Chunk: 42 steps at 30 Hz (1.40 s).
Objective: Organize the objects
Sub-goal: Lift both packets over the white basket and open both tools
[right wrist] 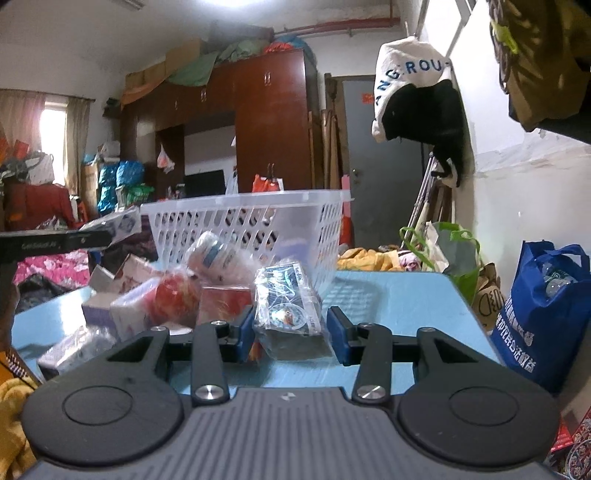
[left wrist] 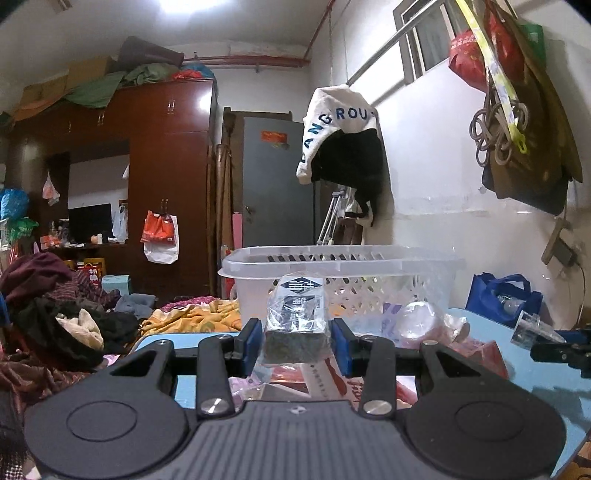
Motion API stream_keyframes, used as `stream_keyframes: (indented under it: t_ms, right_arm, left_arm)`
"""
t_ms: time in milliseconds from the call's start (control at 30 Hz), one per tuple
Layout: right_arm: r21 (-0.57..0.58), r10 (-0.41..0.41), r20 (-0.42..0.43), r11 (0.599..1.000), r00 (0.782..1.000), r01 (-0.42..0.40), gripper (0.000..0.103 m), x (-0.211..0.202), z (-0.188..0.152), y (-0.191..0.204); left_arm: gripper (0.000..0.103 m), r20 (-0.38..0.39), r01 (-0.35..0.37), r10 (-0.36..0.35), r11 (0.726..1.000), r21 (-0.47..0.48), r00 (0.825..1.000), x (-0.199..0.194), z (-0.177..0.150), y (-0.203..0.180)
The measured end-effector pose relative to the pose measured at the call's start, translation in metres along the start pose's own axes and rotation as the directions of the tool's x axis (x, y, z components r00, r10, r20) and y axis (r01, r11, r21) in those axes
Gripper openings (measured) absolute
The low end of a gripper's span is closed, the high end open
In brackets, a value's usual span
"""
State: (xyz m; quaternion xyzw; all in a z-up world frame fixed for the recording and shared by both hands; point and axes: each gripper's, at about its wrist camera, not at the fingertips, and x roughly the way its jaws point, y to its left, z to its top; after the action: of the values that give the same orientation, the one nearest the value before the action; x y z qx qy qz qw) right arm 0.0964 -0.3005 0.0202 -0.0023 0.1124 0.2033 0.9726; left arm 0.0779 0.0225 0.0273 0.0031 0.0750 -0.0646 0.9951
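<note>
Glaring ceiling light; curved fisheye edges

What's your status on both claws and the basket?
Left claw shut on dark wrapped block. Right claw shut on printed wrapped packet. White basket ahead; loose packets heaped before it.

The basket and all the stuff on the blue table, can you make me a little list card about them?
basket: white plastic basket, standing on the table
table: light blue table
left gripper: fingers shut on a plastic-wrapped dark block
right gripper: fingers shut on a wrapped packet
loose items: pile of packets and boxes beside the basket
</note>
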Motion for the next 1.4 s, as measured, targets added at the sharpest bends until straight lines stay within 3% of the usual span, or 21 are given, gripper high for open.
stream_keyframes:
  t_ms: [833, 1067, 1267, 1400]
  right_arm:
    - [-0.001, 0.023, 0.094, 1.000, 0.995, -0.023, 0.045, 0.006, 0.041, 0.008]
    - [-0.034, 0.053, 0.099, 0.998, 0.994, -0.050, 0.045, 0.027, 0.078, 0.018]
    - [-0.056, 0.014, 0.028, 0.998, 1.000, -0.012, 0.045, 0.089, 0.134, 0.023]
    - [-0.048, -0.009, -0.062, 0.999, 0.998, 0.006, 0.045, 0.128, 0.145, 0.022]
  left_arm:
    - [0.045, 0.056, 0.013, -0.010, 0.999, -0.040, 0.998, -0.015, 0.011, 0.011]
    - [0.045, 0.053, 0.030, -0.028, 0.998, -0.050, 0.998, 0.010, 0.055, 0.016]
    - [0.045, -0.079, 0.026, -0.030, 0.998, -0.049, 0.996, 0.085, 0.107, 0.014]
    - [0.045, -0.183, 0.012, -0.023, 0.998, -0.060, 0.983, 0.125, 0.110, 0.016]
